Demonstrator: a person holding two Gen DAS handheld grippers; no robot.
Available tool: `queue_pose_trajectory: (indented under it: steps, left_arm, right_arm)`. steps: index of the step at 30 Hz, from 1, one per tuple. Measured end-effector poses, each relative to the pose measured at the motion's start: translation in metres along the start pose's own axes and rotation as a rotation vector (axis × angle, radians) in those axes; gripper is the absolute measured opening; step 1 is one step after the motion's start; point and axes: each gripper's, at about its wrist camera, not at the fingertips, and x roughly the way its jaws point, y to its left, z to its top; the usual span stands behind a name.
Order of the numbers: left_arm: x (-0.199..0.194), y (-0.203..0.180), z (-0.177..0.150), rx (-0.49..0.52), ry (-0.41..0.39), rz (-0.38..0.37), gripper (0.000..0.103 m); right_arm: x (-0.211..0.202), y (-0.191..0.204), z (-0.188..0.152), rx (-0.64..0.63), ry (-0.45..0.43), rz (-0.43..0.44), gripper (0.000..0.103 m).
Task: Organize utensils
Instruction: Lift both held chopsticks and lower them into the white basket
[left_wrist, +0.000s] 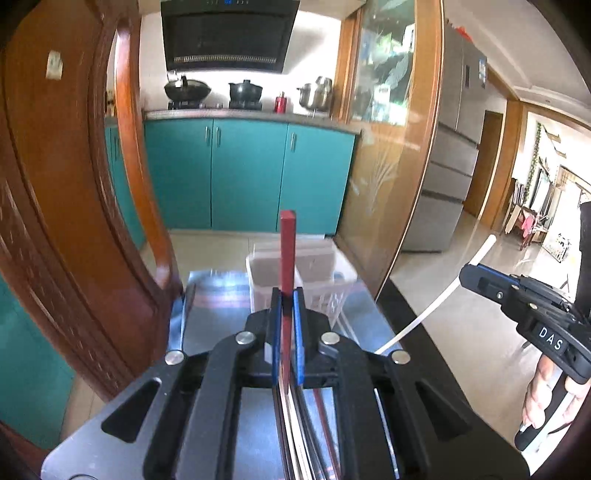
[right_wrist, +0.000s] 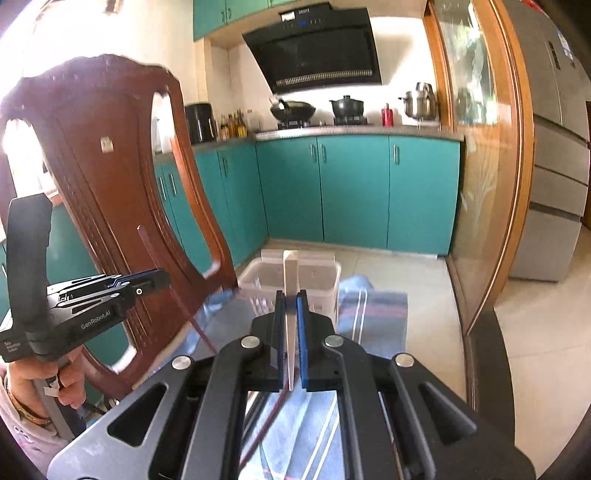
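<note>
My left gripper (left_wrist: 287, 295) is shut on a red chopstick (left_wrist: 287, 251) that stands upright between its blue pads. My right gripper (right_wrist: 291, 297) is shut on a white chopstick (right_wrist: 290, 280), also held upright. Both are raised above the table, and a clear plastic utensil basket (left_wrist: 325, 273) (right_wrist: 321, 277) stands just beyond the fingertips. In the left wrist view the right gripper (left_wrist: 466, 273) shows at the right with the white chopstick (left_wrist: 436, 299) slanting through it. In the right wrist view the left gripper (right_wrist: 162, 277) shows at the left with the red chopstick (right_wrist: 177, 299).
A carved wooden chair back (left_wrist: 92, 221) (right_wrist: 122, 184) rises close on the left. A blue striped cloth (right_wrist: 373, 314) covers the glass table under the basket. Teal kitchen cabinets (right_wrist: 351, 192), a stove with pots and a glass sliding door (left_wrist: 388, 147) lie beyond. A hand (right_wrist: 70, 384) holds the left gripper's handle.
</note>
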Motion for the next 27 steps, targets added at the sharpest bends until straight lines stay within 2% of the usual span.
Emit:
queue_pose_trajectory:
  steps: [3,6,9,12,14,18,23,27]
  left_arm:
    - [-0.001,0.004,0.033,-0.005,-0.037,-0.02,0.007]
    - [0.001,0.007,0.068,0.001,-0.076,-0.006,0.007]
    - [0.002,0.01,0.099,-0.016,-0.134,-0.003,0.007]
    - [0.005,0.013,0.116,-0.029,-0.202,0.017,0.007]
    - [0.022,0.014,0.116,-0.031,-0.221,0.077,0.007]
    - [0.064,0.021,0.091,-0.08,-0.151,0.07,0.007]
    - [0.09,0.022,0.058,-0.068,-0.079,0.107,0.007]
    - [0.091,0.024,0.045,-0.068,-0.057,0.117,0.007]
  right_arm:
    - [0.004,0.002,0.025,-0.009,-0.034,0.017,0.007]
    - [0.012,-0.002,0.059,0.012,-0.053,0.026,0.007]
    - [0.015,-0.003,0.093,0.013,-0.115,-0.011,0.007]
    - [0.015,-0.006,0.119,0.033,-0.198,-0.029,0.007]
    - [0.022,-0.01,0.126,0.049,-0.262,-0.044,0.007]
    - [0.057,-0.016,0.109,0.049,-0.281,-0.092,0.007]
    - [0.1,-0.033,0.066,0.09,-0.175,-0.102,0.007]
    - [0.104,-0.04,0.041,0.112,-0.133,-0.107,0.007]
